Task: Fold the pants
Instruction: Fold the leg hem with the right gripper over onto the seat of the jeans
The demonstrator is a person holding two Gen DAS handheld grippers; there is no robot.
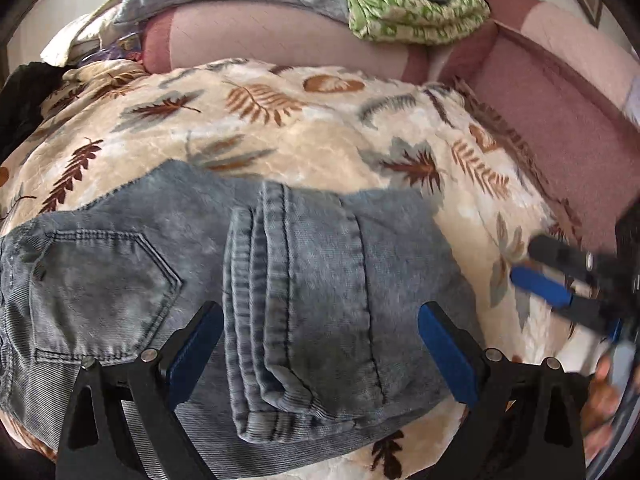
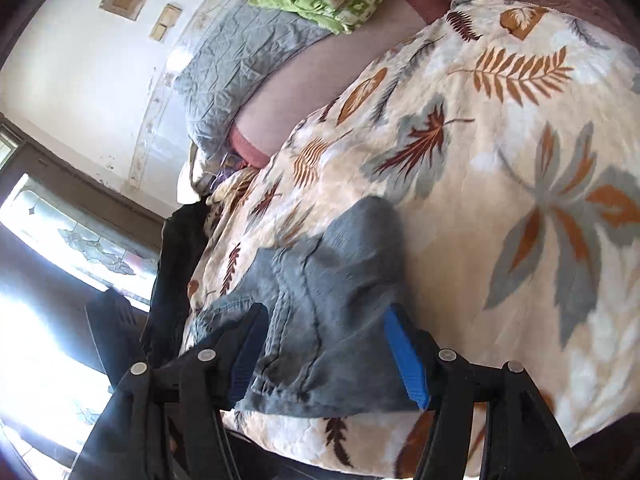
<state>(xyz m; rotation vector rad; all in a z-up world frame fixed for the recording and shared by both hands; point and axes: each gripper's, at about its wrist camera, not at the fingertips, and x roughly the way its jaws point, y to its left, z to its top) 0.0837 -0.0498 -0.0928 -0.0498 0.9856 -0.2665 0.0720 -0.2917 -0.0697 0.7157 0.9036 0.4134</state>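
Both hand-held grippers, left (image 1: 320, 344) and right (image 2: 326, 354), gape wide and empty over the jeans (image 1: 240, 280) already doubled on the leaf-print blanket (image 1: 320, 128), so probably one more fold, needing an edge pinched.

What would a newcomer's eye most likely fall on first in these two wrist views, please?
Probably the folded grey-blue jeans, lying near the front edge of the cream leaf-print blanket. The left gripper is wide open above them, and the right gripper is open too. A bright green patterned cloth sits at the back.
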